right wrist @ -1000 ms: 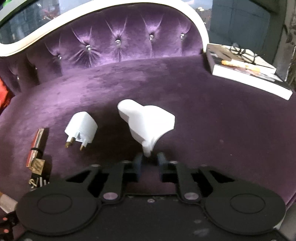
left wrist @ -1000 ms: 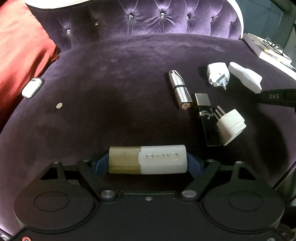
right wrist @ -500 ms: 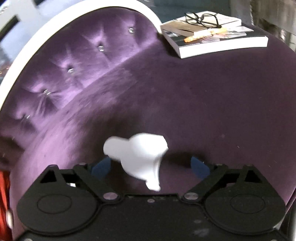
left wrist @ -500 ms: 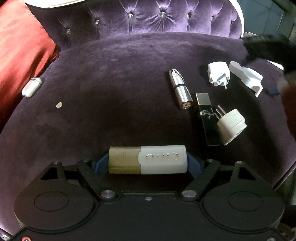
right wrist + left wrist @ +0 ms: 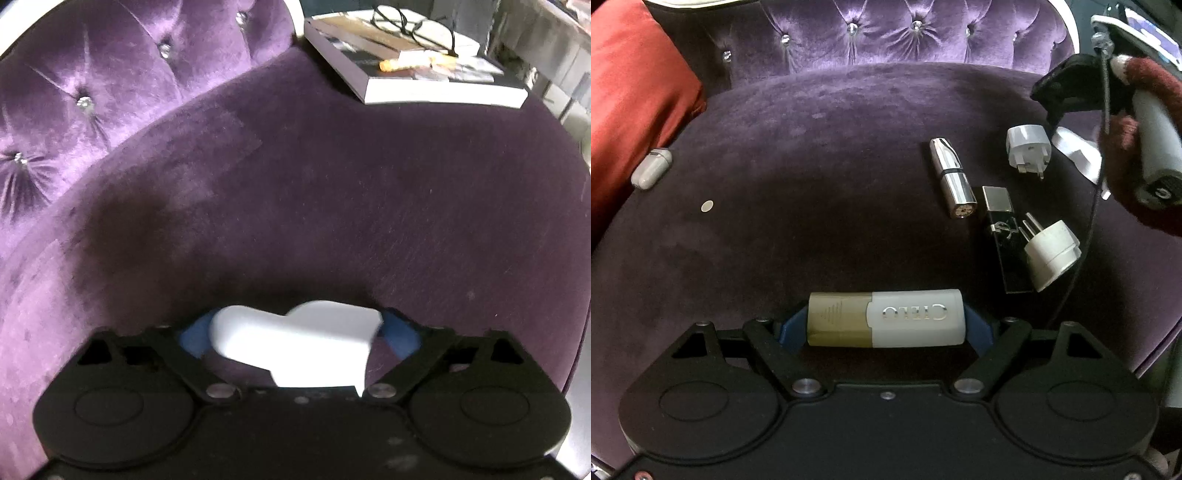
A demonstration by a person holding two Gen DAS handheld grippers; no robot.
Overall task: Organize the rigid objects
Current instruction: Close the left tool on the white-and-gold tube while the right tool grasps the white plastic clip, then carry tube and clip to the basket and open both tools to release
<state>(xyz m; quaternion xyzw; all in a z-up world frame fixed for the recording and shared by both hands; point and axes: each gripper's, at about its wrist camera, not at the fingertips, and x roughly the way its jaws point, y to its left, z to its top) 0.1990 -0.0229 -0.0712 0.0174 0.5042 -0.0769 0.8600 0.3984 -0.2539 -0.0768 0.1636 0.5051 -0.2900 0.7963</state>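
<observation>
My left gripper (image 5: 884, 325) is shut on a perfume bottle (image 5: 886, 323) with an olive body and a frosted white cap, held crosswise just above the purple velvet seat (image 5: 812, 184). My right gripper (image 5: 295, 330) has its jaws wide and closing, with a white plastic piece (image 5: 295, 347) lying lengthwise between them; both blue pads (image 5: 192, 334) meet its ends. In the left wrist view the same white piece (image 5: 1075, 155) lies at the right under a hand in a maroon sleeve (image 5: 1137, 122).
On the seat lie a silver tube (image 5: 953, 177), a black box with a gold cap (image 5: 1006, 236), two white plug adapters (image 5: 1051, 251) (image 5: 1028, 147), a white earbud case (image 5: 650, 168) and a coin (image 5: 707, 206). A red cushion (image 5: 631, 92) sits left. Books with glasses (image 5: 417, 74) rest at the far right.
My right gripper let go of the white piece's tip, rolled and swung round, and now spans the piece's length. The hand holding it came into the left wrist view. Left gripper unchanged.
</observation>
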